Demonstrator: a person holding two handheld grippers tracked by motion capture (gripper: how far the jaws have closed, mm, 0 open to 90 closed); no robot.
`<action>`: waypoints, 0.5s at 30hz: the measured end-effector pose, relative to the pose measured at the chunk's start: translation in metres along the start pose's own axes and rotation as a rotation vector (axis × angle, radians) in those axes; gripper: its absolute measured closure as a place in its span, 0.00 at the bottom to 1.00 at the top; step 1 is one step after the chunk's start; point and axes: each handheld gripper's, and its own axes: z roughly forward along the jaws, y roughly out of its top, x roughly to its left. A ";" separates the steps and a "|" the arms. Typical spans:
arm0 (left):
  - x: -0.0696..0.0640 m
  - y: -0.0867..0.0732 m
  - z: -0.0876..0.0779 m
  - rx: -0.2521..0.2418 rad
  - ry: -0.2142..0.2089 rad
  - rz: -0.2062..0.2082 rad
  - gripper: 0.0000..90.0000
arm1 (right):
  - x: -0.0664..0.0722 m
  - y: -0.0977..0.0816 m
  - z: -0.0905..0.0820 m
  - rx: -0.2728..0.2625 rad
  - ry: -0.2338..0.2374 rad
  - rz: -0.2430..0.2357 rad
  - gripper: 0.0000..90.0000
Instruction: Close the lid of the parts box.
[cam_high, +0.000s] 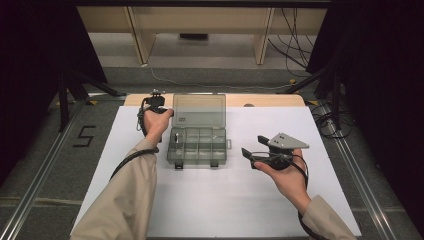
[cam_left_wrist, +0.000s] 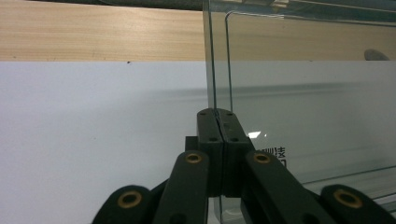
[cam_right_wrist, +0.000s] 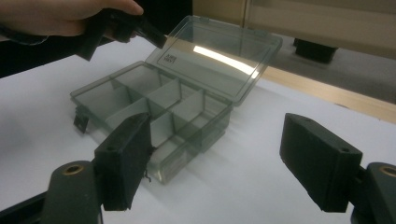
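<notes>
white table (cam_high: 210, 200): one box (cam_high: 197, 145), lid (cam_high: 199, 110) pinched by left gripper (cam_left_wrist: 217, 114); dividers maybe five.

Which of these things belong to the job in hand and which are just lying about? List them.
In the job:
- compartment box
- its clear lid, pinched at one edge by the shut left gripper
- open right gripper, holding nothing

Just there:
- white table sheet
- cables on the floor
- wooden furniture behind

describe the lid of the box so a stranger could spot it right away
On the white table sheet sits a smoky clear plastic compartment box. Its lid is the flat see-through panel tilted up behind, its left edge pinched by the left gripper.
</notes>
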 end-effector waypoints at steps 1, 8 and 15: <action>0.000 -0.001 -0.001 -0.006 -0.002 0.004 0.99 | 0.000 0.003 0.004 -0.007 -0.009 0.003 0.29; 0.003 -0.006 -0.007 -0.017 -0.010 0.031 0.99 | -0.014 0.030 0.039 0.000 -0.051 0.012 0.30; 0.004 -0.011 -0.010 -0.061 -0.026 0.046 0.99 | -0.023 0.036 0.075 0.051 -0.098 0.029 0.31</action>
